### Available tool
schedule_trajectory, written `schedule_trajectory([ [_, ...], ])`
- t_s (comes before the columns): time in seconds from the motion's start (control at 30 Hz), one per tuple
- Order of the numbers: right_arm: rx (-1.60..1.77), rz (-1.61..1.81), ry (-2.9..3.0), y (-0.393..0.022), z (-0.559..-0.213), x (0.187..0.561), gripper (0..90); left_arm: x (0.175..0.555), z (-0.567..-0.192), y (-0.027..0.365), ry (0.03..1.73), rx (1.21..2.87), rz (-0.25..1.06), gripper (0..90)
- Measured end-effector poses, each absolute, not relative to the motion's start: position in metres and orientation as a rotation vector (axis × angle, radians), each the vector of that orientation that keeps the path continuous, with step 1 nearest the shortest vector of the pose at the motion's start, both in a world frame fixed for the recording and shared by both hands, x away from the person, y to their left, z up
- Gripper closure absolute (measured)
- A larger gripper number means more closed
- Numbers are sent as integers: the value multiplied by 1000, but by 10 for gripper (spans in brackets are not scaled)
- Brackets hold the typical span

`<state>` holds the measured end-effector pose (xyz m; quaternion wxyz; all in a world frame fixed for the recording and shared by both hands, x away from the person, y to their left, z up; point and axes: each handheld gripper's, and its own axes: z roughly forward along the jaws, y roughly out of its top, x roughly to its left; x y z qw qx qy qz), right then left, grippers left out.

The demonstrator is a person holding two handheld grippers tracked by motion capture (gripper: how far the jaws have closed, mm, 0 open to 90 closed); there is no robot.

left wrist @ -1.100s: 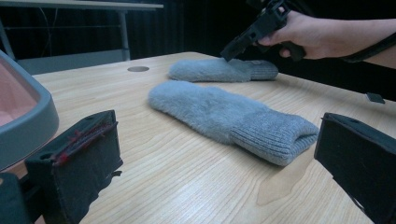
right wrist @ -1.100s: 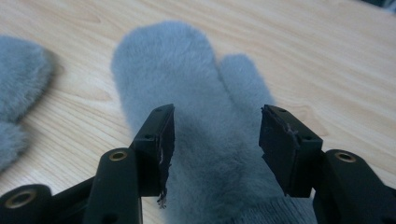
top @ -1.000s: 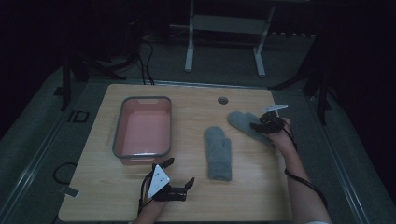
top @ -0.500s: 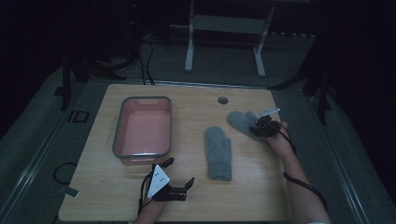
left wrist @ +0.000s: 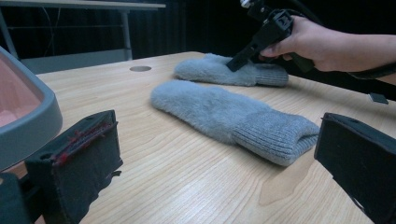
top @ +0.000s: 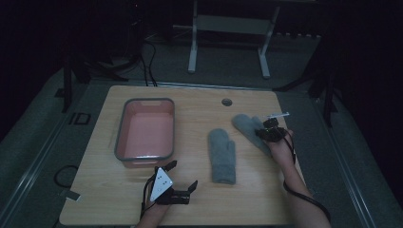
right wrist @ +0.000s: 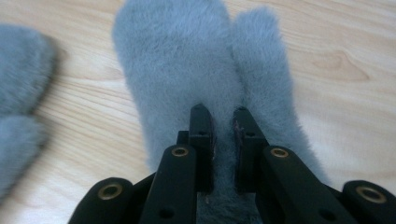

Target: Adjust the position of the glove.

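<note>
Two grey fuzzy mittens lie on the wooden table [top: 95, 190]. The right-hand mitten [top: 246, 124] [right wrist: 177, 60] lies at an angle, and my right gripper [top: 263, 133] [right wrist: 223, 114] presses down on it. Its jaws have just been closing and now pinch a fold of the mitten's fur between the pads. The middle mitten [top: 222, 154] [left wrist: 224, 112] lies flat, its knit cuff towards the person. My left gripper [top: 183, 173] [left wrist: 218, 123] rests low near the table's front edge, open, with nothing held, pointing at that cuff.
A pink tub with a grey rim [top: 144, 101] stands at the left of the table, just beyond my left gripper. A round cable hole [top: 226, 102] sits near the far edge. Metal stand legs and cables lie on the floor behind.
My right gripper has moved a little left and down onto the right-hand mitten and its jaws have closed on the fur. The left gripper has stayed still.
</note>
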<state>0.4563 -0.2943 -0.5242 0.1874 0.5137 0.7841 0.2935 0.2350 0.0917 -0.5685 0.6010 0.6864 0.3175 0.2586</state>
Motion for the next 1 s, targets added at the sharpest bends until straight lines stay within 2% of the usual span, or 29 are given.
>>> schedule_trajectory([
  [0.53,1593,862,1947,-298,-494,380,818,235,-569,91,734,1593,605,5],
  [0.77,1716,889,1900,-300,-512,349,818,235,-569,92,738,1589,602,5],
  [1.0,1741,811,1892,-303,-538,352,817,234,-569,92,737,1590,601,5],
])
